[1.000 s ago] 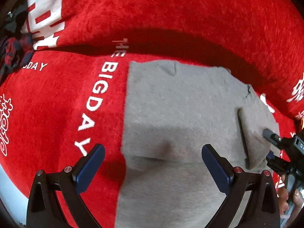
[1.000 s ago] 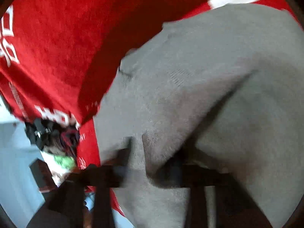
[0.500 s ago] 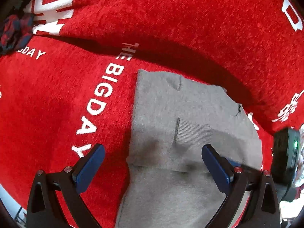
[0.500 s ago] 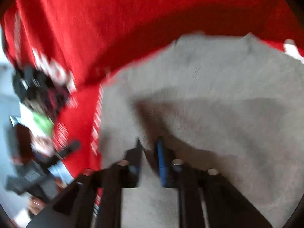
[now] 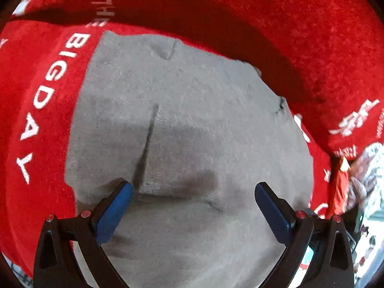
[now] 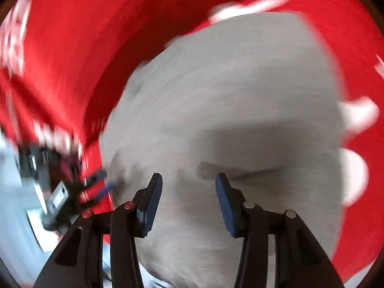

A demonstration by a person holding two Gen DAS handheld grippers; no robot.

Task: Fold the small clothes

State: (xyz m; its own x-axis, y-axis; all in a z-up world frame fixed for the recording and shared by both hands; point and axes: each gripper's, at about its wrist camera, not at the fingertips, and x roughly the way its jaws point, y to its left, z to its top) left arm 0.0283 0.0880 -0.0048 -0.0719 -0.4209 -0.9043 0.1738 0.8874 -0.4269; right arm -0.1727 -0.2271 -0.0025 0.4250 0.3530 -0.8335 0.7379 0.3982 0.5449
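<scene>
- the left gripper point(image 5: 192, 199) stands wide apart, its blue pads empty, hovering low over the near part of the grey garment point(image 5: 187, 124); spread like that, it looks readied to press or take a fresh hold rather than carry anything.
- the right gripper point(image 6: 188, 193) is parted too, with nothing between its pads, directly above the same grey garment point(image 6: 235, 100) (that view is badly smeared, so whether the pads touch the cloth i cannot tell).
- the grey garment lies flat on the red blanket point(image 5: 300, 24), one layer lapped over another: a straight edge point(image 5: 147, 141) runs down its middle and a soft crease crosses just ahead of the left gripper's pads.
- white lettering point(image 5: 43, 91) on the blanket runs along the garment's left border, a handy line for squaring the fold.
- judged from this, one fold is laid and the next is not yet begun; loose knit may slide if pinched through a single layer.
</scene>
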